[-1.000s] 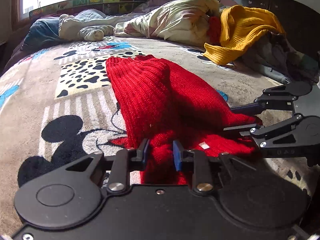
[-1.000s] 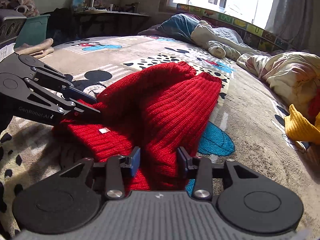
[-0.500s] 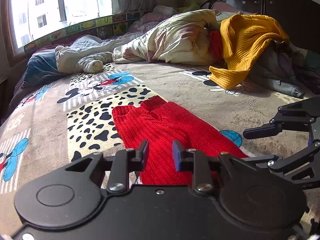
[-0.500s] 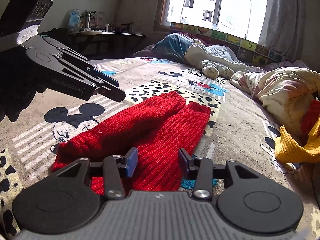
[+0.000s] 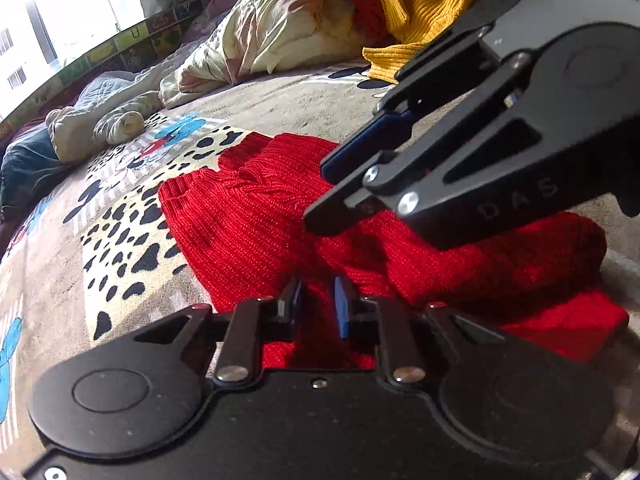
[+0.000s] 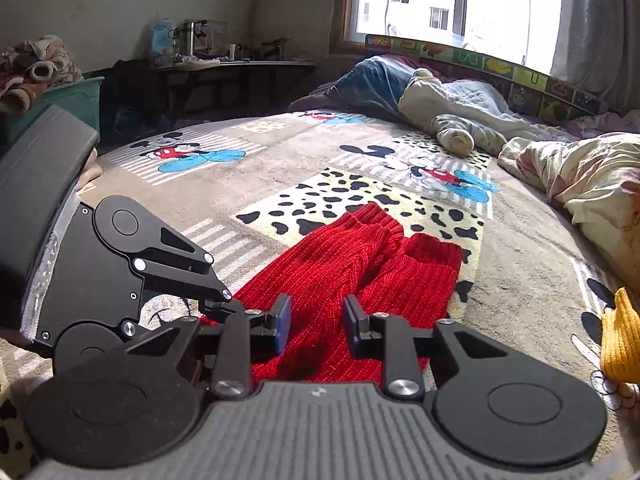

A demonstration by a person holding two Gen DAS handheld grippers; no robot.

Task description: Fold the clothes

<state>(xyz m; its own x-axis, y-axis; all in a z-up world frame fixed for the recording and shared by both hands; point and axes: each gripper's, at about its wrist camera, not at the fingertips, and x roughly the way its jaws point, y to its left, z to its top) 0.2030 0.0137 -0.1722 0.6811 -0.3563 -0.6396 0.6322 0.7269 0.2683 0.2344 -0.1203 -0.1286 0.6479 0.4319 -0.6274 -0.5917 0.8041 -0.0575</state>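
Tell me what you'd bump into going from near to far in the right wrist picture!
right gripper → red sweater → spotted blanket patch → rolled white cloth → blue bedding → window

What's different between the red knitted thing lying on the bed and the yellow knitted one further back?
The red sweater lies spread fairly flat on the cartoon-print blanket, close under both grippers; the yellow sweater sits crumpled in a heap on the pile of laundry, away from them. The red one looks partly folded, cuffs side by side; the yellow one is unfolded. Both are ribbed knitwear.
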